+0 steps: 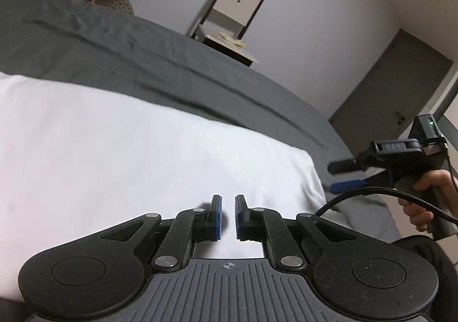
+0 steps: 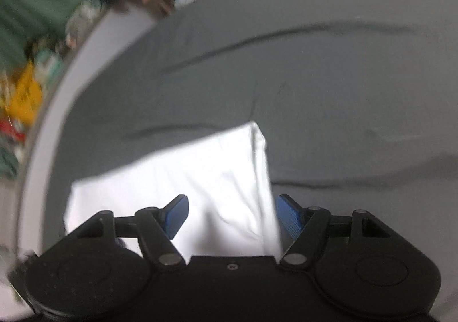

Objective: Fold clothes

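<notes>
A white folded cloth garment (image 1: 120,156) is seen lying on the dark grey bedsheet (image 1: 120,44). The left gripper (image 1: 228,216) is held nearly closed, empty, above it; the right gripper (image 2: 232,217) is spread apart, gripping nothing.

Black linkage left gripper (image 1: 228,214) with blue pads, silver pivot screws, ribbed grey housing, black cable (image 1: 372,196)

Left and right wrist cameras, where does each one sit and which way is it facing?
Left wrist: on the left gripper, angled across the white garment and grey bed toward a chair and door; the right gripper and a hand show.
Right wrist: on the right gripper, tilted down at the garment; no hand shows.
Shared: garment and bed.
</notes>
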Demonstrator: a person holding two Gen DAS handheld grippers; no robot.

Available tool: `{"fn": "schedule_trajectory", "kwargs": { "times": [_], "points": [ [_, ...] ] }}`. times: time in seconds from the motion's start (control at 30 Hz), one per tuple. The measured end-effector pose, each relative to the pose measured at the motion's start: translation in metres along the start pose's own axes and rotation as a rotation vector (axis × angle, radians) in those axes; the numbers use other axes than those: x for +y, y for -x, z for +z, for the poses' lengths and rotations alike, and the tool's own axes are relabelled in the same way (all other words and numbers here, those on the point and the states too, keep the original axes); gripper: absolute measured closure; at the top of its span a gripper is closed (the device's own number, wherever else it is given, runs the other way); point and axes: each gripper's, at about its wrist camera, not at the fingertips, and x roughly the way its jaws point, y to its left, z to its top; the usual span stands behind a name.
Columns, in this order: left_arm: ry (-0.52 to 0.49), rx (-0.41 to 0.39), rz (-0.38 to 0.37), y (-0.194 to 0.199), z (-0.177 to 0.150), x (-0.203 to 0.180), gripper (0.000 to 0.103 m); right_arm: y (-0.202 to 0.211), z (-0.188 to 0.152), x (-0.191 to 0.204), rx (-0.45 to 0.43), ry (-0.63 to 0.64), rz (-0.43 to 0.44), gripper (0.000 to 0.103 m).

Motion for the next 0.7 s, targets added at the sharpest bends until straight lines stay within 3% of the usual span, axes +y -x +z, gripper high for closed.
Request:
{"fn": "schedule_trajectory", "kwargs": {
  "times": [0.17, 0.27, 0.47, 0.6, 0.7],
  "points": [
    [0.029, -0.004, 0.050, -0.013, -0.005, 0.000, 0.095, -0.020, 0.003, 0.003, 0.086, 0.059, 0.027, 0.035],
    [0.041, -0.022, 0.055, -0.018, 0.000, 0.000, 0.095, -0.032, 0.005, 0.010, 0.113, 0.105, -0.018, 0.035],
    [0.057, -0.088, 0.118, -0.029, 0.029, 0.003, 0.095, -0.044, 0.005, 0.024, 0.133, 0.161, -0.028, 0.026],
    [0.079, -0.065, 0.171, -0.050, 0.047, 0.005, 0.095, -0.047, 0.007, 0.026, 0.144, 0.182, -0.028, 0.022],
    [0.114, -0.065, 0.189, -0.053, 0.041, 0.008, 0.096, -0.046, 0.004, 0.018, 0.140, 0.164, -0.012, 0.021]
  ]
}}
